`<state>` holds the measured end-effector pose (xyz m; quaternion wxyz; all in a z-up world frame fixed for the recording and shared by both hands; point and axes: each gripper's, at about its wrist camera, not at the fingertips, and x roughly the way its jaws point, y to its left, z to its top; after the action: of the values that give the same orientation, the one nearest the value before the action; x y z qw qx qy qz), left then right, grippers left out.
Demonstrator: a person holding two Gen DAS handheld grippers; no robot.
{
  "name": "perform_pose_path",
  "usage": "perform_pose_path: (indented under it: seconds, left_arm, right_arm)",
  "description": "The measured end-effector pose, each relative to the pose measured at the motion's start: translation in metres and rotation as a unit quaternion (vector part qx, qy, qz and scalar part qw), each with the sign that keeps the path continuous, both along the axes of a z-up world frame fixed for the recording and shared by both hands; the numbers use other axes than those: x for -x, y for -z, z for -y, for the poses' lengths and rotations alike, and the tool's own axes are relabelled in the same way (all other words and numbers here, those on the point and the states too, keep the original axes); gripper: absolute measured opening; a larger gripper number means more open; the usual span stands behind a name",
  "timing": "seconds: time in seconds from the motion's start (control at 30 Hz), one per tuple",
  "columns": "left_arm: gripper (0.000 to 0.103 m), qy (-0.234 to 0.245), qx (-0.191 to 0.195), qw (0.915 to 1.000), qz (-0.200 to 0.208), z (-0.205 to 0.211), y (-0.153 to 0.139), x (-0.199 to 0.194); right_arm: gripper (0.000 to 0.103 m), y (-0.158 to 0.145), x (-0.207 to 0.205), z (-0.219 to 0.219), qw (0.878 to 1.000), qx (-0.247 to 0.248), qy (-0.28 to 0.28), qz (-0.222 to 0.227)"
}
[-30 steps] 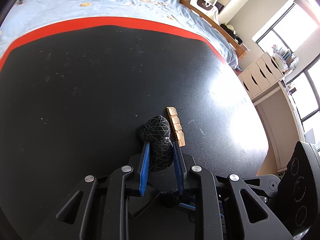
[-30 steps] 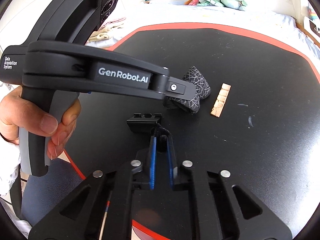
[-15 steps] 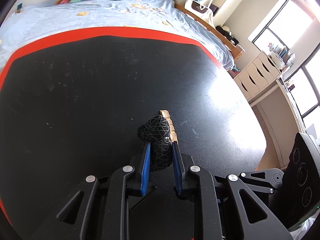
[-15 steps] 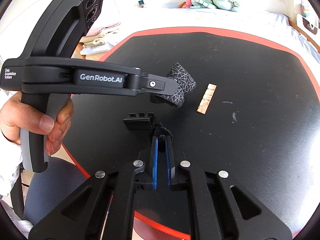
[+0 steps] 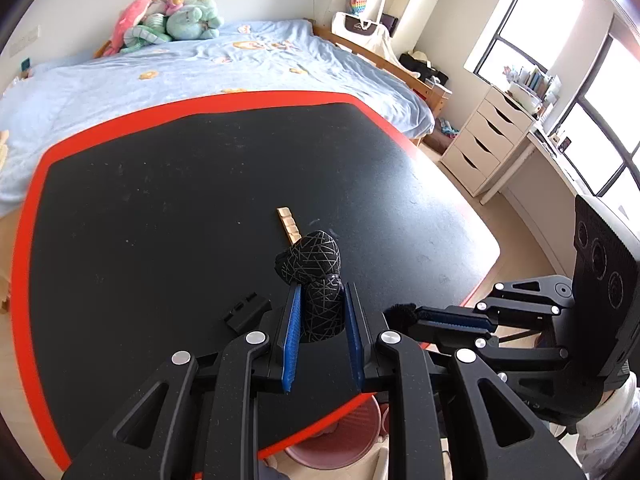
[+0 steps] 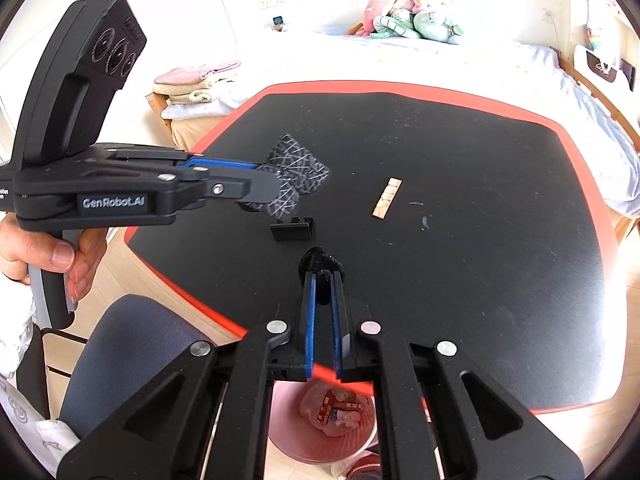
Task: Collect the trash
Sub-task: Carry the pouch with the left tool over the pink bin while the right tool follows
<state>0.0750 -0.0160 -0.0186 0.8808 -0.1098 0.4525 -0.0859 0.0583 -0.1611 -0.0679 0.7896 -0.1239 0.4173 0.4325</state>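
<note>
My left gripper (image 5: 320, 300) is shut on a black cloth with a silver line pattern (image 5: 310, 262) and holds it above the black table (image 5: 160, 200). It also shows in the right wrist view (image 6: 296, 178). My right gripper (image 6: 323, 280) is shut on a small black fuzzy scrap (image 6: 320, 266), held near the table's front edge; the scrap also shows in the left wrist view (image 5: 404, 314). A black binder clip (image 6: 293, 229) and a tan wooden strip (image 6: 386, 199) lie on the table. A pink waste bin (image 6: 324, 420) with wrappers stands under the front edge.
The table has a red rim (image 6: 400, 90). A bed (image 5: 180, 68) with plush toys lies beyond it. A blue-grey chair (image 6: 120, 352) stands at the left. White drawers (image 5: 480, 140) and a desk stand at the right by the windows.
Both grippers have lifted and pulled back toward the table's front edge. The left one raised the patterned cloth off the table. The bin has come into view.
</note>
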Motion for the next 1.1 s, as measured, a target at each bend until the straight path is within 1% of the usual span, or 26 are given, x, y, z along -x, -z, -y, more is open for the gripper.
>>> perform_pose_path:
  seconds: [0.27, 0.5, 0.73, 0.93, 1.1]
  left_arm:
    - [0.021, 0.022, -0.018, 0.9996, 0.007, 0.024, -0.008, 0.043]
    - [0.021, 0.041, -0.031, 0.9987, 0.002, 0.042, -0.004, 0.076]
    - [0.021, 0.057, -0.034, 0.9977, -0.007, 0.055, 0.007, 0.100]
    - [0.021, 0.068, -0.032, 0.9970, -0.016, 0.065, 0.015, 0.111]
    - [0.021, 0.072, -0.033, 0.9968, -0.016, 0.068, 0.016, 0.117]
  right_arm:
    - [0.006, -0.015, 0.023, 0.025, 1.000, 0.003, -0.001, 0.010]
    - [0.006, -0.016, 0.049, 0.044, 1.000, 0.012, -0.002, 0.011]
    - [0.006, -0.010, 0.071, 0.071, 1.000, 0.016, 0.002, 0.001]
    - [0.006, -0.003, 0.080, 0.080, 1.000, 0.018, 0.005, -0.010]
    - [0.006, -0.003, 0.082, 0.082, 1.000, 0.017, 0.006, -0.011]
